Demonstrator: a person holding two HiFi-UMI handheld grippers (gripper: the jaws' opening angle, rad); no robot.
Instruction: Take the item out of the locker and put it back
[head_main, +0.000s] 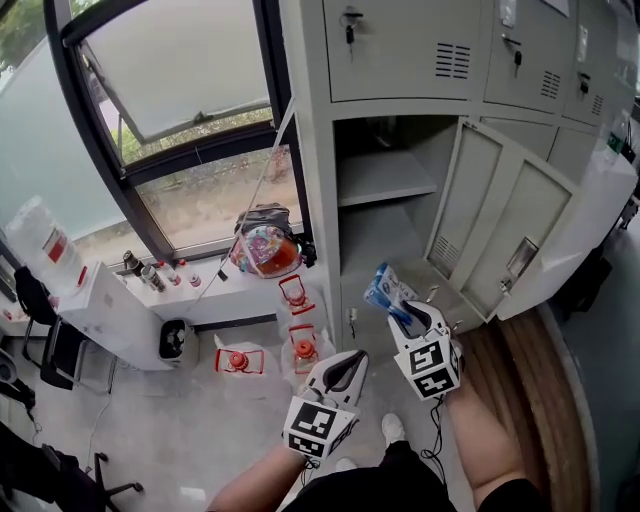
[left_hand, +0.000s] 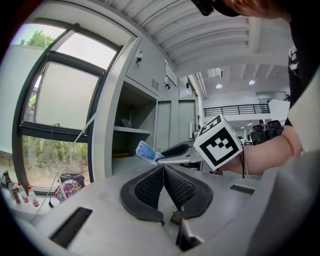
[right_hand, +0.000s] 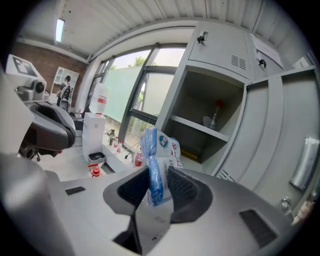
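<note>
- right tool (right_hand: 159, 184) clamped on blue-and-white packet (right_hand: 153, 155); the packet's lower end is hidden between the pads, print too small to read
- packet is held in the air outside the open locker (head_main: 312, 160), in front of it
- left tool (left_hand: 163, 172) jaws together, empty
- small item (right_hand: 213, 119) on locker shelf: can't identify
</note>
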